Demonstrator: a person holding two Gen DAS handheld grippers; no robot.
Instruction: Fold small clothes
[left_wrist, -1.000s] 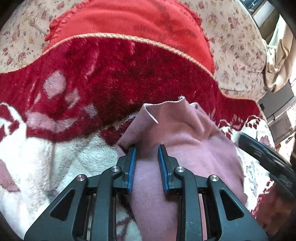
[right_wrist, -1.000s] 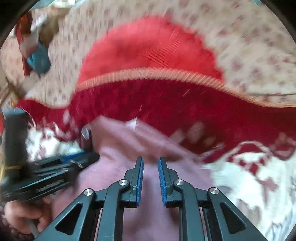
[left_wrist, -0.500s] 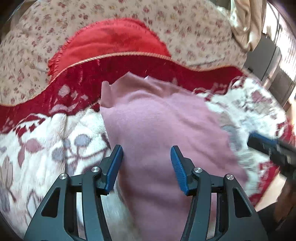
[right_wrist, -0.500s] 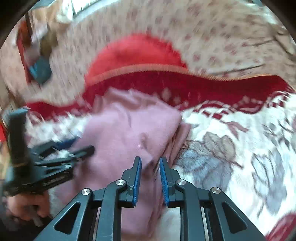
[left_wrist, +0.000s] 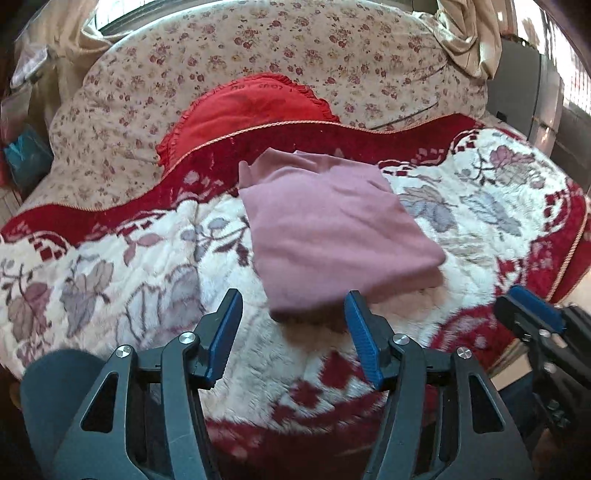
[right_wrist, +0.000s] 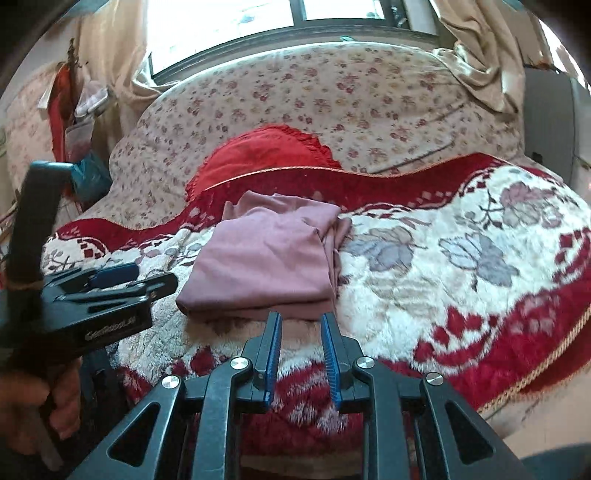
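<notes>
A pink garment lies folded in a rough rectangle on the red and white floral blanket. My left gripper hovers just short of its near edge, jaws wide and still opening, nothing between them. My right gripper hangs before the garment's near right corner. Its jaws stand a little apart and are opening, and they hold nothing. Each gripper shows in the other's view: the right gripper at the right, the left gripper at the left, with a hand on its handle.
A red frilled cushion rests behind the garment against a flowered cream cover. Beyond are a window and curtains. The blanket's corded edge drops off at the right.
Both grippers have let go of the pink garment and drawn back toward me. The left jaws have spread wide, the right ones slightly. The garment now lies folded on the blanket.
</notes>
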